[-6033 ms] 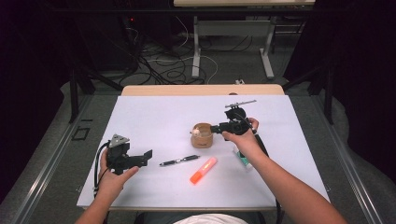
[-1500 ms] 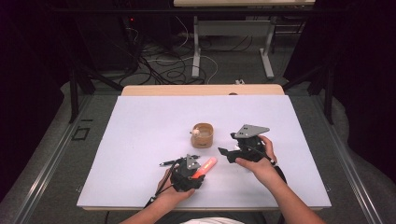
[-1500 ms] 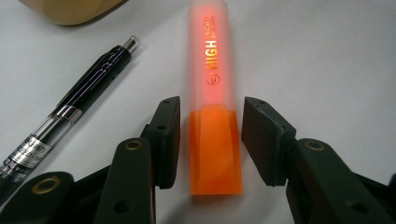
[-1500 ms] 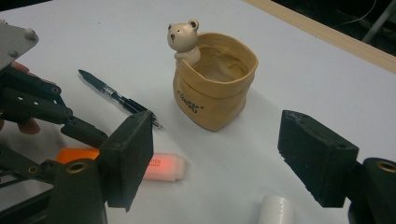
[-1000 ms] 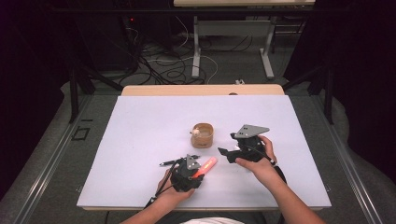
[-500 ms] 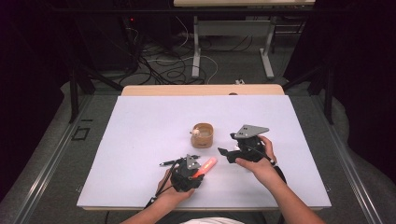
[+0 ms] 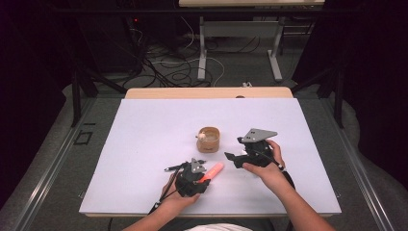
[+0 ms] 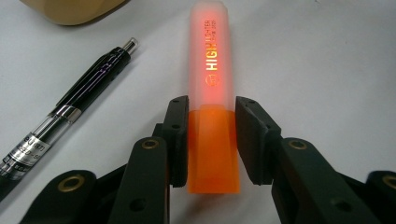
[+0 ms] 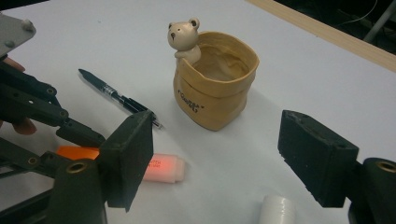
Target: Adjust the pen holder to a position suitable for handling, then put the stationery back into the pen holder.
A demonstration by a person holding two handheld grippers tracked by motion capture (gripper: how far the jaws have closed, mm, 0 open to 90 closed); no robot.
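**Left jaws around the highlighter, lift not yet begun**

At the table's near middle lies the orange highlighter point(image 7: 212, 172), pointing toward 2 o'clock in the high view. The left gripper point(image 7: 198, 177) is down over its near end. In the left gripper view the jaws stand on either side of the deeper orange base of the highlighter point(image 8: 212, 98), the left pad touching it and the right one just beside it; I cannot tell whether they are squeezing yet, and the highlighter looks to be resting flat on the white table point(image 7: 144, 144).

At about 10 o'clock of the highlighter, just beside it, lies a black pen point(image 8: 70, 105). Farther off, at about 12 o'clock, stands a tan holder point(image 7: 208, 139) shaped like a small sack with a bear at its rim, open and seemingly empty in the right gripper view point(image 9: 215, 84).

The right gripper point(image 7: 233, 157) hangs at about 3 o'clock of the highlighter, its jaws spread wide and pinching nothing, pointed toward the holder. A white cap-like piece point(image 9: 276, 211) sits under it.

My reading: the step in hand is grasping the highlighter. Next would come a firm squeeze, a straight lift clear of the pen, then tipping the highlighter upright over the holder's mouth.
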